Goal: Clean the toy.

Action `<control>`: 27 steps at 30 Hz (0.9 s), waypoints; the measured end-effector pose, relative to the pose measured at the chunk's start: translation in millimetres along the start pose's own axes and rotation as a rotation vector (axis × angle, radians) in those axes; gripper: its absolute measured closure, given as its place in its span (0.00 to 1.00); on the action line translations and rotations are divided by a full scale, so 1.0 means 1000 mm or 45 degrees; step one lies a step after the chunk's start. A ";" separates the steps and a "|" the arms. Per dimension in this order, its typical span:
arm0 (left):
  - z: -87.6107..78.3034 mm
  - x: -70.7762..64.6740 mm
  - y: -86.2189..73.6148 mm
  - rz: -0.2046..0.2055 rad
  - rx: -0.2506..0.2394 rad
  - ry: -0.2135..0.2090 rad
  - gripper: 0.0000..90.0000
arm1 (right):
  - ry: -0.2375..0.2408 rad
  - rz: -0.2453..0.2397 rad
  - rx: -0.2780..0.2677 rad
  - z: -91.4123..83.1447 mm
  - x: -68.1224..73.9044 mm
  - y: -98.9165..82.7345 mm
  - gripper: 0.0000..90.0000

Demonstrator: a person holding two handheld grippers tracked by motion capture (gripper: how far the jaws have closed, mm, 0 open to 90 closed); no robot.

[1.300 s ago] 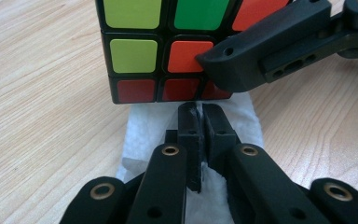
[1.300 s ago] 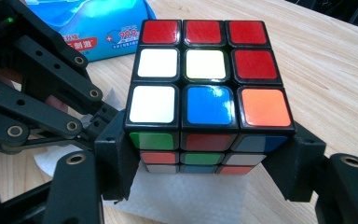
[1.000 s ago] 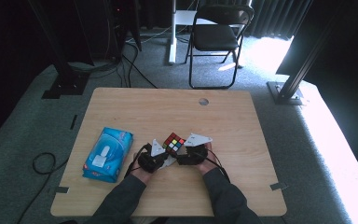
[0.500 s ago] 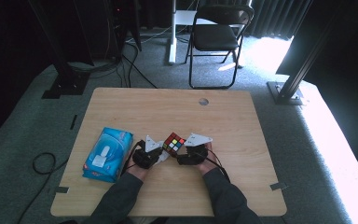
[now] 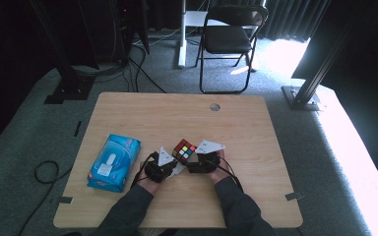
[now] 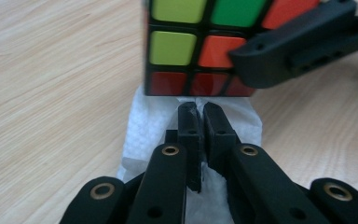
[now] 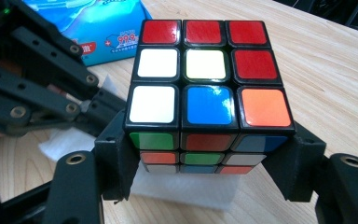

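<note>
A scrambled Rubik's cube [image 5: 184, 149] is near the table's front middle, with my right gripper [image 5: 189, 158] shut on it. In the right gripper view the two jaws clamp the cube [image 7: 207, 79] at its lower left and right sides, its red, white, blue and orange face up. A white tissue [image 7: 186, 191] lies on the wood under the cube. My left gripper [image 6: 200, 121] is shut on this tissue [image 6: 144, 135], its tips just below the cube's [image 6: 182, 46] bottom edge. In the high view the left gripper [image 5: 176, 167] sits just left of the right one.
A blue pack of wipes [image 5: 113, 162] lies at the front left of the wooden table [image 5: 246, 128]. A round cable hole [image 5: 215, 106] is near the far edge. A folding chair [image 5: 231, 34] and cables stand on the floor beyond.
The left gripper shifted slightly to the left and came back. The cube and the right gripper have stayed in place.
</note>
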State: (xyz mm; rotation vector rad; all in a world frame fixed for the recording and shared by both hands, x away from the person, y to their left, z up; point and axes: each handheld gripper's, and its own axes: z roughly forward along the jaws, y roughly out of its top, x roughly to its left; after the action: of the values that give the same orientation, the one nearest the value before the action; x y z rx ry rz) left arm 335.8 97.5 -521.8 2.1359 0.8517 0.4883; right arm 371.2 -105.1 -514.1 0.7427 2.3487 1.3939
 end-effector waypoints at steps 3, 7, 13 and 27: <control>0.001 -0.003 0.000 0.015 0.000 -0.014 0.97 | -0.004 0.002 0.000 0.000 0.000 0.000 0.38; 0.001 -0.005 0.000 0.024 0.003 -0.027 0.97 | -0.008 0.001 0.000 0.000 -0.001 0.000 0.38; 0.002 -0.003 -0.002 0.023 0.034 0.004 0.97 | -0.022 0.004 0.012 0.002 -0.001 -0.001 0.38; -0.006 0.021 -0.021 -0.089 0.069 0.140 0.97 | -0.125 0.030 0.057 0.005 -0.004 -0.003 0.38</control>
State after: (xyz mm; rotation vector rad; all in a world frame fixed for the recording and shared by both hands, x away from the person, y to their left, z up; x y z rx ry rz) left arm 338.1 125.6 -533.1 2.1358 1.0082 0.5567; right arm 376.3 -105.1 -519.7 0.8342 2.3094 1.2869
